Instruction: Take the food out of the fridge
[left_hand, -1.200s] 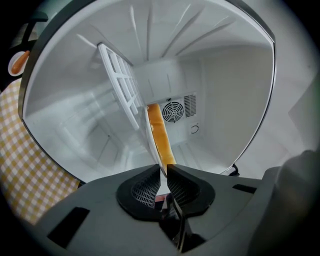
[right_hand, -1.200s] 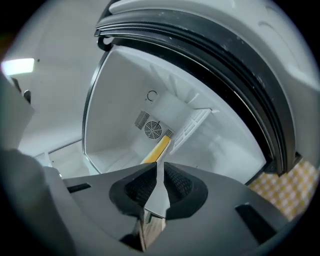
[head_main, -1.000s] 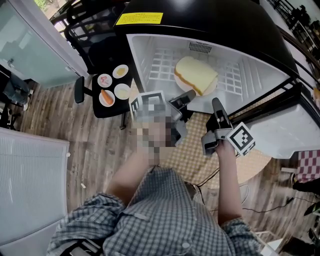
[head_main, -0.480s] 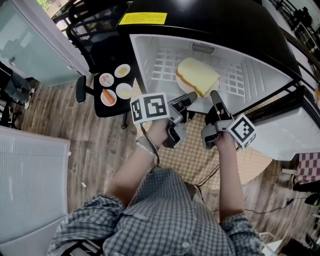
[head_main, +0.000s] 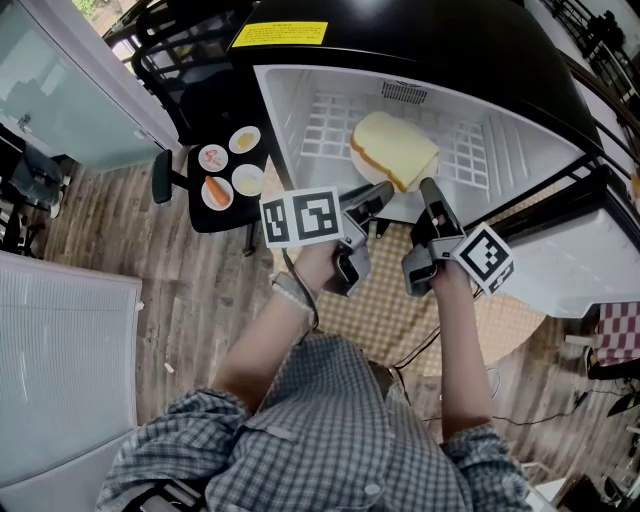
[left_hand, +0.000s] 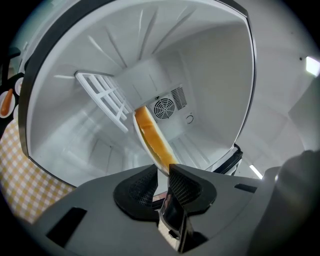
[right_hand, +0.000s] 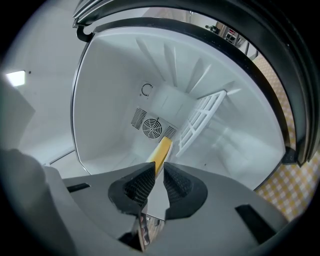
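A white plate (head_main: 398, 206) with a thick slice of bread (head_main: 395, 150) lies on the wire shelf (head_main: 325, 125) inside the open fridge. My left gripper (head_main: 378, 194) is at the plate's near left rim. In the left gripper view its jaws (left_hand: 161, 172) are opening, and the plate's rim (left_hand: 137, 131) with the bread (left_hand: 152, 137) runs down between the pads without being pressed. My right gripper (head_main: 428, 192) is at the plate's near right rim. In the right gripper view its jaws (right_hand: 159, 172) stand a thin gap apart around the white rim, with the bread (right_hand: 161, 150) edge-on just beyond.
A black stool (head_main: 215, 220) left of the fridge carries three small dishes, one with a carrot (head_main: 215, 191). The fridge door (head_main: 590, 265) hangs open at the right. A checkered mat (head_main: 385, 310) lies on the wooden floor below my hands.
The right gripper has moved forward to the plate's rim. The left gripper has rolled in place, so its marker cube now faces up, and its tips have stayed at the plate.
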